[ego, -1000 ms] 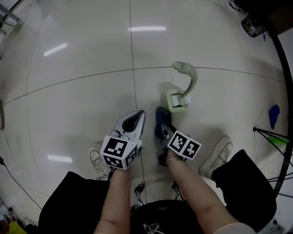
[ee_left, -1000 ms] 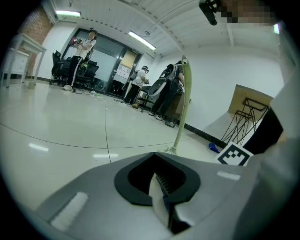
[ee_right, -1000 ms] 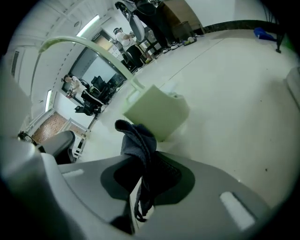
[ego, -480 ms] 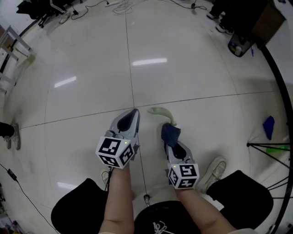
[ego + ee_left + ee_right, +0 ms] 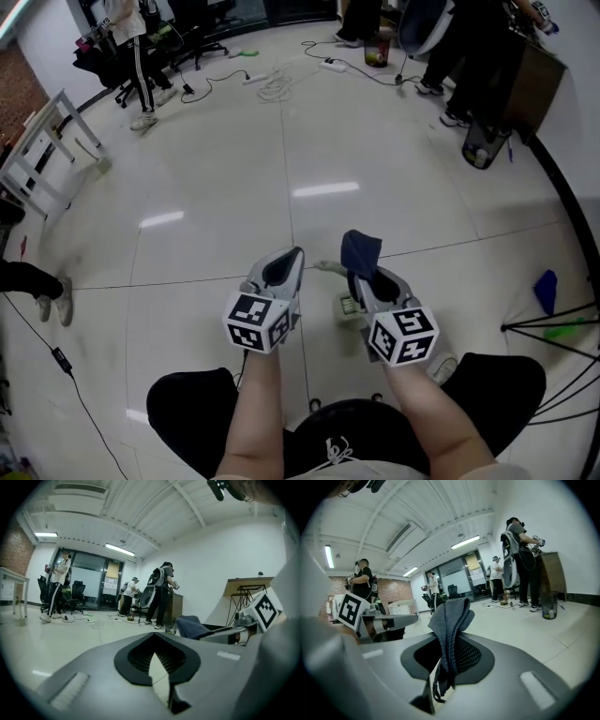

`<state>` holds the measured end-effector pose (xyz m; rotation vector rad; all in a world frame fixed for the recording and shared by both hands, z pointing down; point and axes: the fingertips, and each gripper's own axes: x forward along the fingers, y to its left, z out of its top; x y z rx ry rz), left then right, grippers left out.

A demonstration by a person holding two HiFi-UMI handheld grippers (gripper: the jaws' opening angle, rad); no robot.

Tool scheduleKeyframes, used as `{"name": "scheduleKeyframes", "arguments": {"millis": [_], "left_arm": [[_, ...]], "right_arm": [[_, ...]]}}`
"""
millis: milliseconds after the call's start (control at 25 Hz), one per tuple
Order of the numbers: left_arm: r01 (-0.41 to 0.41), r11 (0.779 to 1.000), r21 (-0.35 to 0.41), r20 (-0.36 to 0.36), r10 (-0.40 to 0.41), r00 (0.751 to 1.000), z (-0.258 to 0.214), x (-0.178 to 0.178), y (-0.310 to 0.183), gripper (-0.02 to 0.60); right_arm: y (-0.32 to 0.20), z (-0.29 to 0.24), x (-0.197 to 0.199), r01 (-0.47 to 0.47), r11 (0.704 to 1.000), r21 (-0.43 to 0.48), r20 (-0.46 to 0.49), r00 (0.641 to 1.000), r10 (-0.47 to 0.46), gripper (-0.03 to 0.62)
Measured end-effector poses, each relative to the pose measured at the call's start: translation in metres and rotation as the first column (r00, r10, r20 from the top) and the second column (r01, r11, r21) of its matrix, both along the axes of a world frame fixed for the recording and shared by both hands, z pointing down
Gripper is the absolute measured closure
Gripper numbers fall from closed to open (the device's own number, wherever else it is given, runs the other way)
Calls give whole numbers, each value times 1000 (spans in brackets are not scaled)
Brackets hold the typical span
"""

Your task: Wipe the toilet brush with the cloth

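Right claw [image 5: 362, 274] (gripping cloth [image 5: 359, 250]) partly hides toilet brush [image 5: 328, 269]

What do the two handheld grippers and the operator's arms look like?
The left gripper and right gripper match: light grey moulded shells tapering to a point, with black ribbed pads lining the jaws. Each carries a white marker cube printed with black squares at the wrist end. No cables show on them. The forearms are bare, with no sleeves. The trousers are black.

Glossy tiled floor [image 5: 206, 169], white walls [image 5: 211, 573], ceiling striplights [image 5: 119, 549]
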<state>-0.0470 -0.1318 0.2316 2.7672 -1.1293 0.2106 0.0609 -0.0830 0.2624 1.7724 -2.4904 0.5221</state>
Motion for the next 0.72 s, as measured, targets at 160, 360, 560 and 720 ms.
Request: {"name": "scheduleKeyframes", "arguments": {"millis": [160,360,560,720], "left_arm": [[-50,999,-17,54,51,997,22,17,9,575],[-50,998,-43,114,54,992,52,22,14,575],[-46,998,-44,83,49,995,51,23,11,575],[-46,998,-46,62,48,997,50,25,9,575]], "right_arm": [[-18,-4,-27,123,991,-44,-70,990,-126,523],[-27,14,-34,224,964,-141,-125,962,-241,523],[-25,35,-23,229,952,-201,-135,957,-258,523],[-26,55,-8,202,948,-247,-133,962,-240,523]]}}
